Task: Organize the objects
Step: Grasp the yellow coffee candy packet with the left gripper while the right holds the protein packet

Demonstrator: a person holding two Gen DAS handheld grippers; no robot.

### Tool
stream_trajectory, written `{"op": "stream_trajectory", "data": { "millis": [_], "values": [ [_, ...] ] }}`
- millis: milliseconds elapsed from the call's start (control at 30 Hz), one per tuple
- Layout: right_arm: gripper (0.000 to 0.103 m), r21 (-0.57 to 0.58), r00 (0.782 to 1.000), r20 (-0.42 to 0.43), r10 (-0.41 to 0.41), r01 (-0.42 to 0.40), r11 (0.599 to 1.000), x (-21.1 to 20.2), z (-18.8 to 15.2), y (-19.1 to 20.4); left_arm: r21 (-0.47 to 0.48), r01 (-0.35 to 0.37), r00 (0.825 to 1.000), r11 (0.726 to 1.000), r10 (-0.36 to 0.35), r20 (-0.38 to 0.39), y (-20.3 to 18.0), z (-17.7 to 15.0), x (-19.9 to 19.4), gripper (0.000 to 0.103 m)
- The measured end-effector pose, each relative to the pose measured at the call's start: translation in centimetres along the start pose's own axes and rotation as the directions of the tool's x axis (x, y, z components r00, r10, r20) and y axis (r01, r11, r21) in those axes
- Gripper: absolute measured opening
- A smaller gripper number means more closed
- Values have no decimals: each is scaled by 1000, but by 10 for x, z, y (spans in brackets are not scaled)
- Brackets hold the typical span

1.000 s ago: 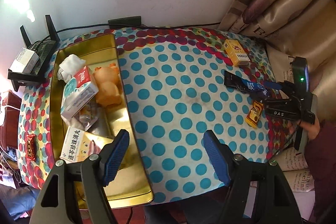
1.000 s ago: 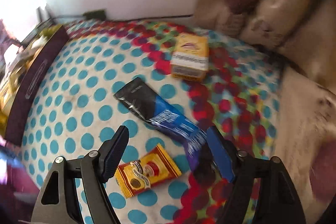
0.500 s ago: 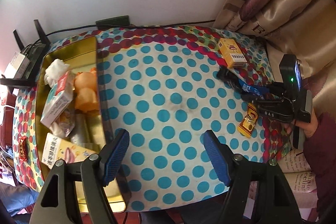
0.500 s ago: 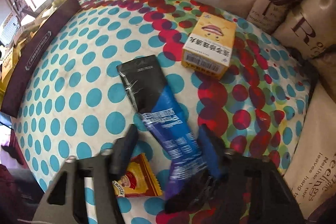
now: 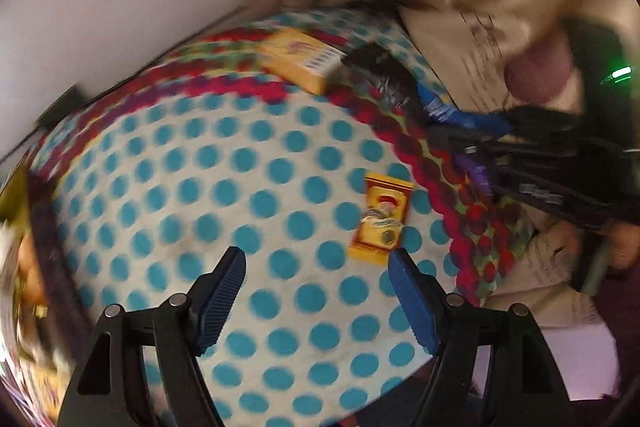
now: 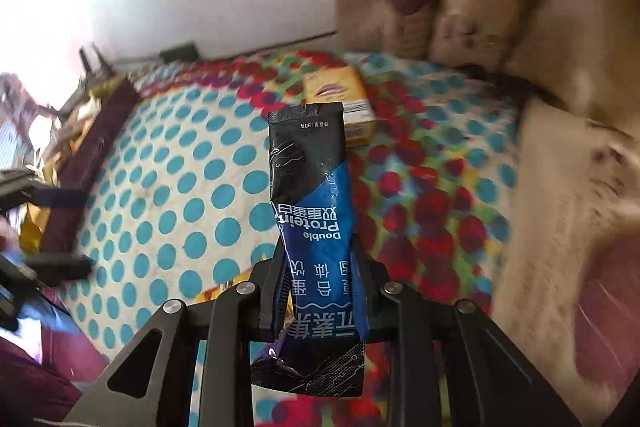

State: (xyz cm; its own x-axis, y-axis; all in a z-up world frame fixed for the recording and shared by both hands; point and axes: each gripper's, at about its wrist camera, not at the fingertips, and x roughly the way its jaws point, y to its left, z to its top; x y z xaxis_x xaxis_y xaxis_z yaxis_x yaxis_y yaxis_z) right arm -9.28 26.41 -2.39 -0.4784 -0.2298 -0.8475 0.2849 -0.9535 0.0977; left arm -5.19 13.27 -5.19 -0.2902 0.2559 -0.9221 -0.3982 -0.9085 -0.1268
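One blue protein-bar wrapper [image 6: 316, 211], one yellow box [image 6: 344, 99], one small yellow sachet [image 5: 382, 219], two claws.

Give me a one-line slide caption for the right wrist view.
Right gripper shut on a black-and-blue protein sachet, held above the dotted tablecloth, yellow box behind.
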Motion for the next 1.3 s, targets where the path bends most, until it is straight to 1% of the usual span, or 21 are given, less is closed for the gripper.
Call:
{"op": "stream_trajectory", "data": {
  "millis": [33,167,300,433,567,733,767,1000,1100,1133,1167,1200,1300],
  "values": [
    [25,18,1000,8,-1,1,1000,-6,-3,-2,17,3,1000,1000,-3,-9,-4,3,8,80],
    [26,68,1000,23,-10,9,998,-28,-19,-9,57,32,997,998,-28,-68,-21,15,38,82],
    [26,86,999,31,-31,28,996,-39,-31,-11,112,28,995,993,-18,-94,-35,19,55,82],
    [26,119,999,41,-34,29,992,-44,-37,-17,130,26,993,991,-11,-115,-42,22,68,83],
    [27,138,998,49,-39,32,990,-47,-40,-20,158,10,992,987,10,-126,-49,24,79,83],
    [27,151,997,56,-49,40,988,-50,-43,-21,169,-15,992,985,37,-124,-49,23,87,83],
    [27,154,997,56,-48,39,987,-50,-43,-22,172,-24,993,985,44,-111,-49,23,88,83],
    [28,159,997,60,-52,42,986,-50,-42,-20,180,-54,994,982,70,-83,-50,18,88,82],
    [29,158,997,63,-53,43,987,-49,-40,-20,179,-47,995,983,62,-80,-50,16,85,74],
    [29,157,997,62,-53,43,987,-49,-39,-19,185,-44,995,982,59,-75,-51,15,83,64],
    [29,157,997,63,-55,44,987,-49,-40,-19,190,-41,996,981,55,-67,-51,15,81,46],
    [29,158,996,64,-55,44,986,-49,-40,-19,195,-38,997,980,51,-64,-52,14,78,38],
    [29,159,996,64,-56,45,986,-49,-39,-18,178,-44,996,983,57,-66,-48,13,77,39]
  ]
}}
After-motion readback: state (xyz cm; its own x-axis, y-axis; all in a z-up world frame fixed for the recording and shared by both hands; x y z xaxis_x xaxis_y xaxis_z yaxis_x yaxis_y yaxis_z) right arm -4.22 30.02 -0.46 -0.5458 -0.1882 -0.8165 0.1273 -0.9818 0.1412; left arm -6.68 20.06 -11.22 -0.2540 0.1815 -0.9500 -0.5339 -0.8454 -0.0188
